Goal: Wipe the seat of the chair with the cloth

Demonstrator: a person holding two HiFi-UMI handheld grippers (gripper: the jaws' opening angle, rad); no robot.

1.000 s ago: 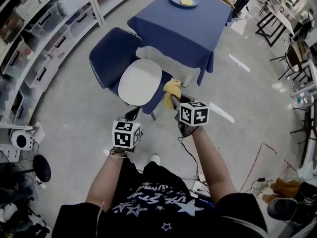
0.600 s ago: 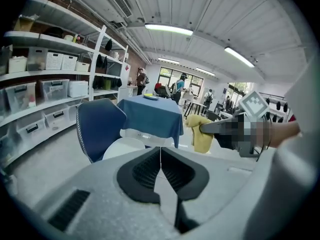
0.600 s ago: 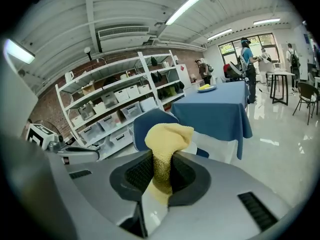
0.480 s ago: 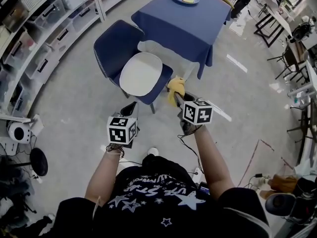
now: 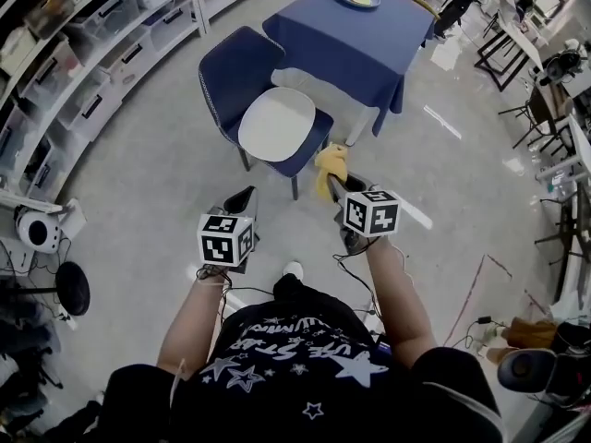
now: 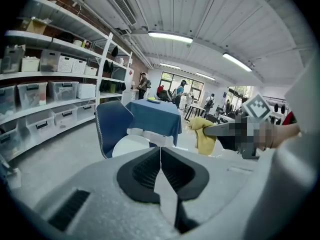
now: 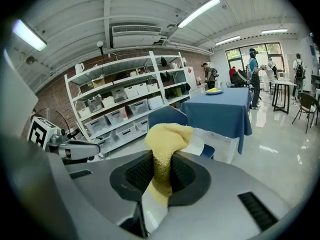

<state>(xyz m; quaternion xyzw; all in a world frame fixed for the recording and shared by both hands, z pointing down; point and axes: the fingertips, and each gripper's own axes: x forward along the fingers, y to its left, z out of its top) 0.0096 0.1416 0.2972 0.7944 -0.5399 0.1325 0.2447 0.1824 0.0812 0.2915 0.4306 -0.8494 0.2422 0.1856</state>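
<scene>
head view: stood short of chair [image 5: 235,72], seat [image 5: 277,123] unwiped. held cloth [image 5: 329,164] pinched in right gripper [image 5: 331,185], left gripper [image 5: 245,199] closed, empty. might lose cloth mid-wipe from thin pinch.

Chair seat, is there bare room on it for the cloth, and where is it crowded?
The white seat is wholly bare, bordered by the blue backrest and the draped table. Open floor lies between backrest and shelves. Tightest is the table side, close against the seat.
</scene>
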